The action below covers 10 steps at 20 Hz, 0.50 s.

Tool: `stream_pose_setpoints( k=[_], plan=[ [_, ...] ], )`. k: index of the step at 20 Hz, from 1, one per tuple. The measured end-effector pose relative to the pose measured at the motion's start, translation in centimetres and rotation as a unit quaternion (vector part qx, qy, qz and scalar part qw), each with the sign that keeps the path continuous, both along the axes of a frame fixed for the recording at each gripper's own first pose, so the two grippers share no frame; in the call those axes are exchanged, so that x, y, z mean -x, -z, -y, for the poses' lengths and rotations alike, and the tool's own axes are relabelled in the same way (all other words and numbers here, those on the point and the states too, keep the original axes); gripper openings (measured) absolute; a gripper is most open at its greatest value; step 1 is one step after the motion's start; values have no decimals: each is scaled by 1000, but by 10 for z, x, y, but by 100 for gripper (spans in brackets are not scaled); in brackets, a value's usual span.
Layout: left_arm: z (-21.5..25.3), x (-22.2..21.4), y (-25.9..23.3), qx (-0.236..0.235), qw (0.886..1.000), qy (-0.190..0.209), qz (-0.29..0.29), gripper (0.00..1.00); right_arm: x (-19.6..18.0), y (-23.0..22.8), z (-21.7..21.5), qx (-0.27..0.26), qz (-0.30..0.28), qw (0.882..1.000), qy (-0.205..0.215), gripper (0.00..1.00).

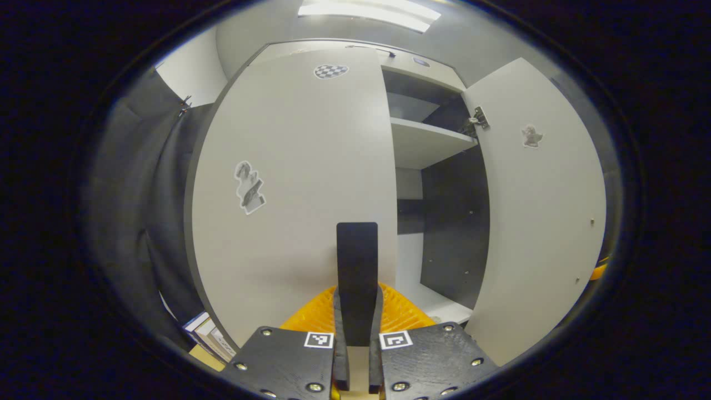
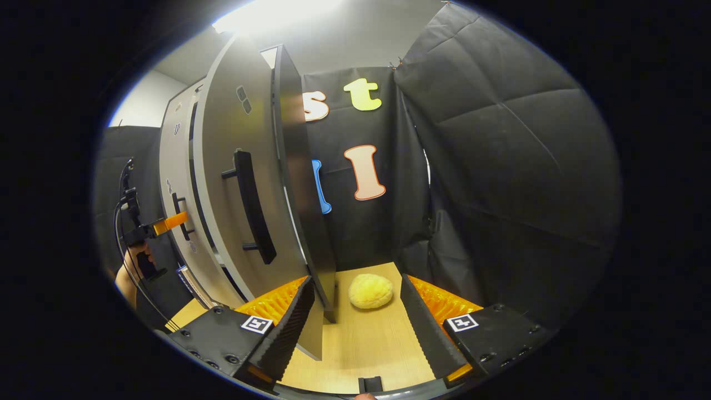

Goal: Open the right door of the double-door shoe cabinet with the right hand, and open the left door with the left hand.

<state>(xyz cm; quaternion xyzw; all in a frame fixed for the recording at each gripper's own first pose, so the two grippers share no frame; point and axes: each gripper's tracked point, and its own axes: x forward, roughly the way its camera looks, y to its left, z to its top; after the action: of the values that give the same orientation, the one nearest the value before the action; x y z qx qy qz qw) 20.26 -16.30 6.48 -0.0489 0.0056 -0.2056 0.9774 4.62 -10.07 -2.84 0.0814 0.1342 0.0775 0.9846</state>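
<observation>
Jaws of left gripper clamp a flat handle; right gripper jaws apart.

Pale grey laminate left door: smooth, matt, w/ paper stickers. Pale grey right door: same smooth matt board; shiny metal hinge. Dark cabinet inner wall: matt. White shelf: smooth. Black bar handle: smooth, slight gloss. Light wood-grain floor: smooth. Black quilted cloth wall: matt, creased. Yellow round lump: rough, porous, sponge-like.
</observation>
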Motion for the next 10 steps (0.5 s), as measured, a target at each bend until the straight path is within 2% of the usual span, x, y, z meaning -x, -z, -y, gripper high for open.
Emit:
stream_pose_setpoints(
  k=[10],
  plan=[
    [-29,34,-1,-10,1000,0,10,15,-10,-5,-11,3,11,1000,-3,98]
  ],
)
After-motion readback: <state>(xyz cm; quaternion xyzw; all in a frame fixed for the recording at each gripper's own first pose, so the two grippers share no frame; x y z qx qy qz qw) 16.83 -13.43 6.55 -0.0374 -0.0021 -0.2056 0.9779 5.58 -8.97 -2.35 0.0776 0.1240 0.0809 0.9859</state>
